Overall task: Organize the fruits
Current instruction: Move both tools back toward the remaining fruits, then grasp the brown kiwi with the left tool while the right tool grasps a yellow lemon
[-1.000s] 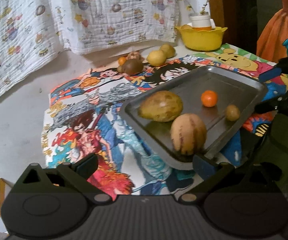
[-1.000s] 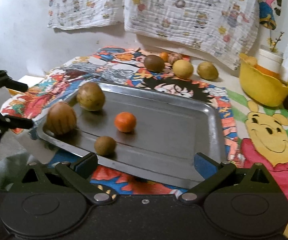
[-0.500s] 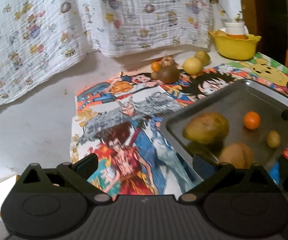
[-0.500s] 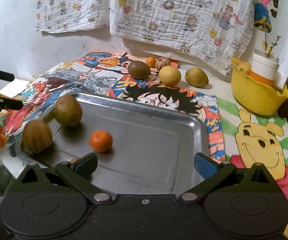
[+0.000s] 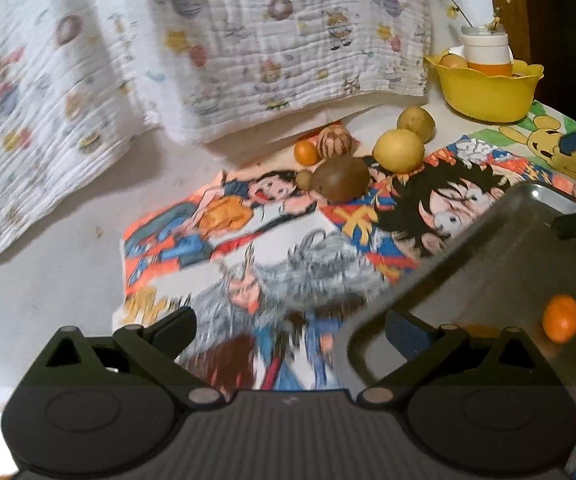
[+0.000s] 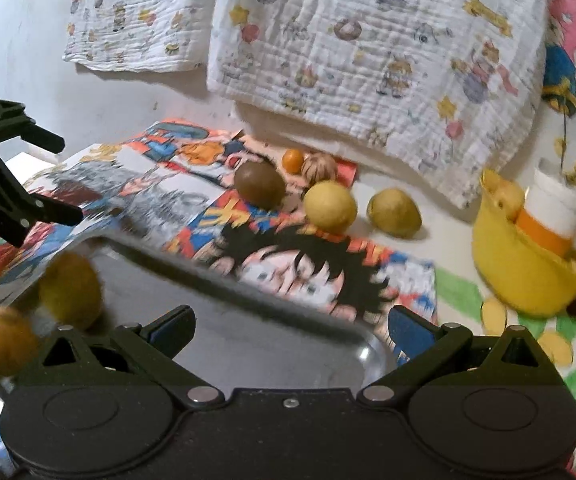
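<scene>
Fruit sits in two groups. At your twelve o'clock, near the hanging printed muslin cloth (image 6: 368,40), lie a brown oval fruit (image 6: 259,184), a small orange citrus (image 6: 292,159), a ribbed tan nut-like fruit (image 6: 319,167), a round yellow fruit (image 6: 330,206) and an oval yellow-green fruit (image 6: 395,213), clustered close together on the far edge of the cartoon-print mat (image 5: 248,240).

Your grey metal tray (image 6: 268,344) fills the near ground; its far rim cuts across the mat. On it, at your right gripper's (image 6: 292,328) nine o'clock, a blurred yellow-green fruit (image 6: 73,286) and a tan fruit (image 6: 2,340) sit near the tray's left corner. In the left view, a small orange fruit (image 5: 561,318) rests on the tray at three o'clock.

Both claws stand spread wide with nothing between the fingers: your left gripper (image 5: 288,332) hangs over the mat by the tray's corner. A yellow scalloped plastic bowl (image 6: 528,264) holding a white-and-orange jar (image 6: 552,216) stands at two o'clock, well apart from the fruit. Bare mat lies between tray and far cluster.
</scene>
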{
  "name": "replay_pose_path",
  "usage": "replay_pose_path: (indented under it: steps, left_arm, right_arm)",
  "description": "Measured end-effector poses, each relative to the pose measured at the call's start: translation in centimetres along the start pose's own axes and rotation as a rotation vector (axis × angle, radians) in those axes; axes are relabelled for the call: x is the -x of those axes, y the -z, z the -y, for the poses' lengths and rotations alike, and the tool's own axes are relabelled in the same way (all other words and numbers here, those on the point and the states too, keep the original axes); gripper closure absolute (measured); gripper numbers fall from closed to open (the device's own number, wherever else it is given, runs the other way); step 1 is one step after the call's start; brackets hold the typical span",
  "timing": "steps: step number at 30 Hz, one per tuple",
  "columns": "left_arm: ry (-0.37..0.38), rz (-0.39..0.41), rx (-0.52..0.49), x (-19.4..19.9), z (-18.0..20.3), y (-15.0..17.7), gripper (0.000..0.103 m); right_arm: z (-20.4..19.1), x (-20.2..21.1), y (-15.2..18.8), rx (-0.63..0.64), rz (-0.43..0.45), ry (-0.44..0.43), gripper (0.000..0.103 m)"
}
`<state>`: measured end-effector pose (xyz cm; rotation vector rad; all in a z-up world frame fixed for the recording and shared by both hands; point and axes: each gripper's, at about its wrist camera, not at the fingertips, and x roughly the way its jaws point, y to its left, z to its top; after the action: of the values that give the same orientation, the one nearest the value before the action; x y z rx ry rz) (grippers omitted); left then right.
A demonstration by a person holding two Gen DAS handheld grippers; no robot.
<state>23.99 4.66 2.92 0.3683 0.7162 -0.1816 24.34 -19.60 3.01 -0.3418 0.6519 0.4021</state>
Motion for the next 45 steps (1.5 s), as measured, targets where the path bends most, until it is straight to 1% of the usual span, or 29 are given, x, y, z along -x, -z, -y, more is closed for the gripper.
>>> replay_pose_path:
  steps: [4, 9, 12, 14, 18, 22, 26, 32, 34, 38, 41, 45]
  left_arm:
    - [0.005, 0.018, -0.005, -2.5, -0.3, -2.4, 0.001]
    - [0.054, 0.047, 0.054, -6.1, -1.3, -4.9, 0.001]
    - [0.094, 0.057, 0.104, -8.2, -2.0, -6.0, 0.001]
    - [0.119, 0.065, 0.137, -9.3, -2.3, -6.4, 0.001]
    - [0.16, 0.074, 0.193, -11.6, -2.8, -6.9, 0.001]
    - [0.207, 0.073, 0.236, -13.3, -2.9, -7.4, 0.001]
    - [0.249, 0.075, 0.267, -14.5, -2.6, -8.0, 0.001]
    - [0.281, 0.052, 0.307, -16.0, -1.9, -8.6, 0.001]
    - [0.284, 0.046, 0.318, -16.4, -1.7, -8.6, 0.004]
    - [0.303, 0.037, 0.34, -16.8, -1.6, -8.6, 0.01]
    - [0.325, 0.039, 0.355, -17.1, -1.6, -8.5, 0.013]
    - [0.354, 0.035, 0.366, -17.5, -1.4, -8.6, 0.02]
  right_arm:
    - [1.3, -1.9, -2.1, 0.017, 0.034, 0.008, 0.001]
    - [3.1, -5.0, -4.1, 0.028, 0.066, -0.006, 0.001]
    - [3.7, -7.0, -4.7, 0.074, 0.079, -0.021, 0.001]
    - [3.8, -8.5, -4.9, 0.13, 0.088, -0.019, 0.001]
    - [3.7, -10.9, -5.2, 0.214, 0.077, -0.009, 0.003]
    - [4.1, -12.8, -5.6, 0.207, 0.067, -0.025, 0.007]
    - [4.6, -14.4, -6.0, 0.187, 0.068, -0.046, 0.012]
    - [4.4, -16.4, -6.2, 0.191, 0.059, -0.059, 0.021]
    - [4.4, -16.8, -6.3, 0.188, 0.059, -0.065, 0.023]
    - [4.3, -17.3, -6.4, 0.191, 0.052, -0.065, 0.032]
    - [4.5, -17.4, -6.5, 0.19, 0.056, -0.072, 0.035]
    - [4.4, -17.8, -6.7, 0.203, 0.045, -0.076, 0.04]
